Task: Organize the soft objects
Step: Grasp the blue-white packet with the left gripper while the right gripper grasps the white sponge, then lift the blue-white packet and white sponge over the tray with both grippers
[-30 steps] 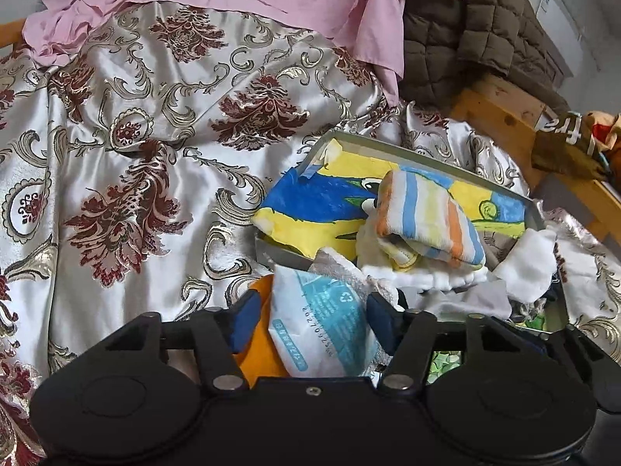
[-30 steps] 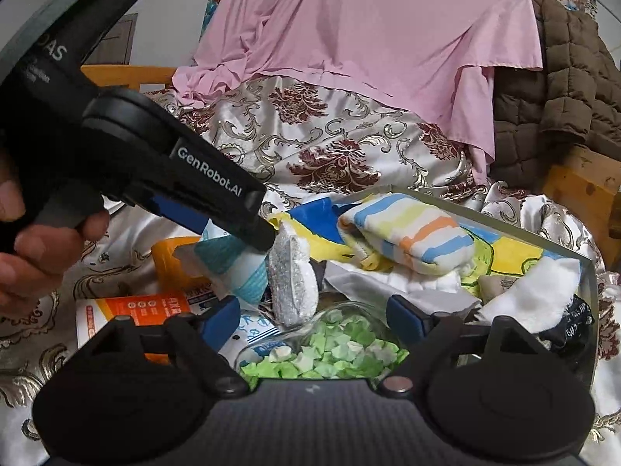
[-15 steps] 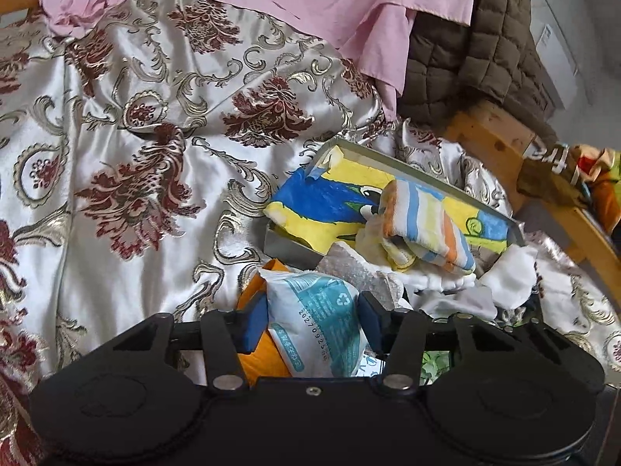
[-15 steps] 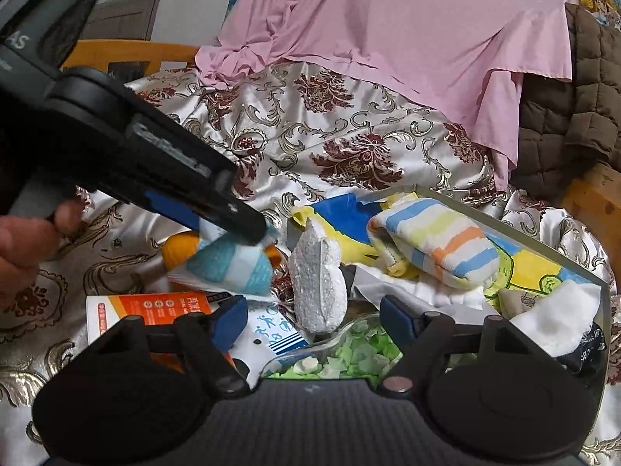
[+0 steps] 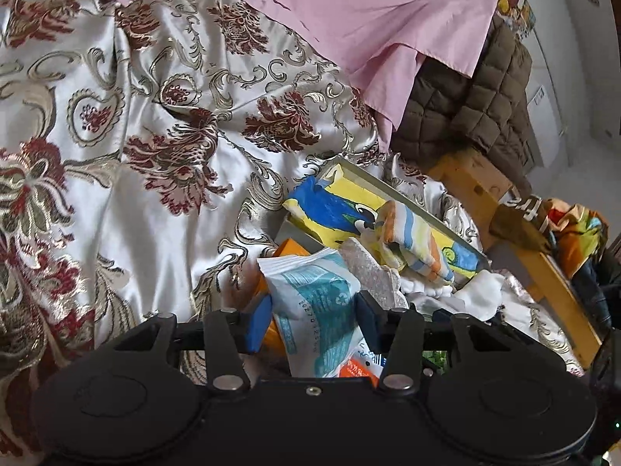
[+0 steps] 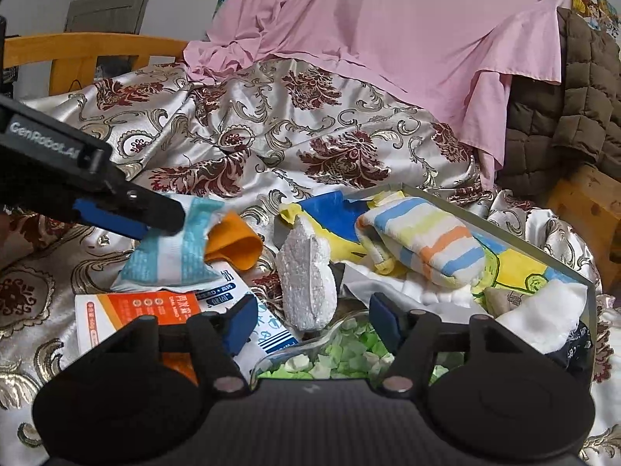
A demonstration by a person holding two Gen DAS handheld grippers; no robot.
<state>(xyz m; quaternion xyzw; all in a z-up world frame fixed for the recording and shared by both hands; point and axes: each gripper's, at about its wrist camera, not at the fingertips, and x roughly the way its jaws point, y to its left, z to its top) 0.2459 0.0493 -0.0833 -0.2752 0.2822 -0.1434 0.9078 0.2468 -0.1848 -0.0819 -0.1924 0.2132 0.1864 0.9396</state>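
Note:
My left gripper is shut on a white and teal soft packet and holds it above the bedspread; it also shows in the right wrist view. A grey tray holds a striped sock, a blue and yellow cloth and white cloths. A white foam piece stands beside the tray. My right gripper is open and empty, above a clear bowl of green bits.
An orange and white box and an orange cloth lie on the patterned satin bedspread. A pink sheet and a brown quilted jacket lie behind. A wooden bed frame runs on the right.
My left gripper has lifted the packet and carried it left, away from the tray. My right gripper has drawn back slightly and stays open.

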